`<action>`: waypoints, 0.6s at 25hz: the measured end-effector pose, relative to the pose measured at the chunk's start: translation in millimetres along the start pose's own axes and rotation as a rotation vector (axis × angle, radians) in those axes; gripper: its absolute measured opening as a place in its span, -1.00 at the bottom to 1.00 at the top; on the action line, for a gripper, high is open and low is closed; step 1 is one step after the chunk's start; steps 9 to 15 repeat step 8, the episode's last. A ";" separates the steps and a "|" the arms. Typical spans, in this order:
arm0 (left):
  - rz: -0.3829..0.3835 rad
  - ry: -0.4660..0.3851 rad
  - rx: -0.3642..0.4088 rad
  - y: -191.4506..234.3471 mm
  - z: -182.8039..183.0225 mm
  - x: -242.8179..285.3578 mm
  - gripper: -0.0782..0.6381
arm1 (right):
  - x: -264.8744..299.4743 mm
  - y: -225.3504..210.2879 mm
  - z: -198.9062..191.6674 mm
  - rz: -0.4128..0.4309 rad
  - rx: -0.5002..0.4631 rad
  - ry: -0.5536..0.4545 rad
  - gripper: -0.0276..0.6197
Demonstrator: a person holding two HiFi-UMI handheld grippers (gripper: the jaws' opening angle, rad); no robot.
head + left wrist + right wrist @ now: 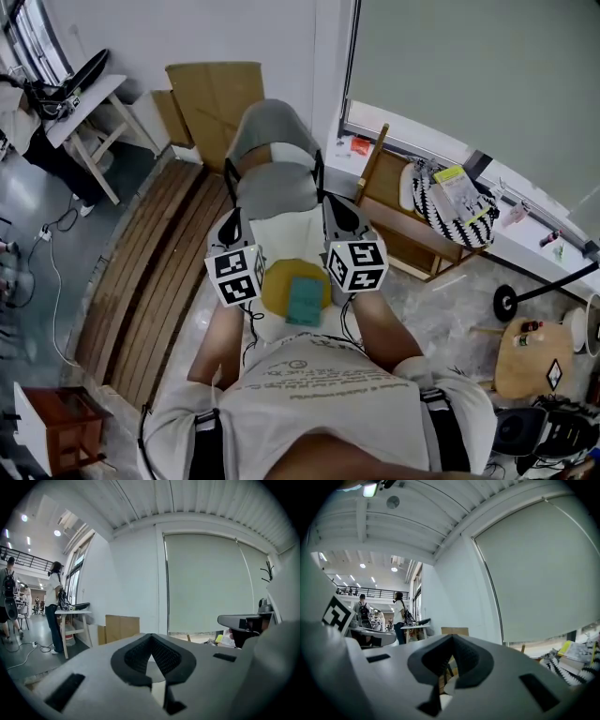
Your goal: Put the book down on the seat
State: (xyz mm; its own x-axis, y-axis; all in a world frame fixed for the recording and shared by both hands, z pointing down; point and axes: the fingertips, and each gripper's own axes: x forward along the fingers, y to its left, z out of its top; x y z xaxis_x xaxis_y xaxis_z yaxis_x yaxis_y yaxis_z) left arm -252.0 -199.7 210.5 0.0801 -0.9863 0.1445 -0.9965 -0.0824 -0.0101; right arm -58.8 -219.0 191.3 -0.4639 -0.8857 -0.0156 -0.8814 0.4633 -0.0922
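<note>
both jaws pressed together, empty: left gripper, right gripper. teal book lies flat toward the right edge of the yellow seat, untouched. placing looks done; next, lift both grippers clear without nudging it.

A shared office or lab hall; an office chair, a work table, leaning cardboard, a mezzanine railing; people at desks.

Teal book lies flat on the round yellow seat
</note>
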 end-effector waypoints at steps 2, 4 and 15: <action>-0.003 0.002 -0.001 -1.5 -1.0 -1.2 -0.73 | -0.9 0.2 -1.7 0.003 0.001 0.001 -0.83; -0.009 0.004 0.000 -4.1 -0.6 -1.3 -0.73 | -1.0 0.3 -2.8 0.006 0.004 0.003 -0.83; -0.021 0.004 0.001 -8.0 0.3 -1.9 -0.73 | -1.1 3.4 -2.7 0.020 0.009 -0.001 -0.83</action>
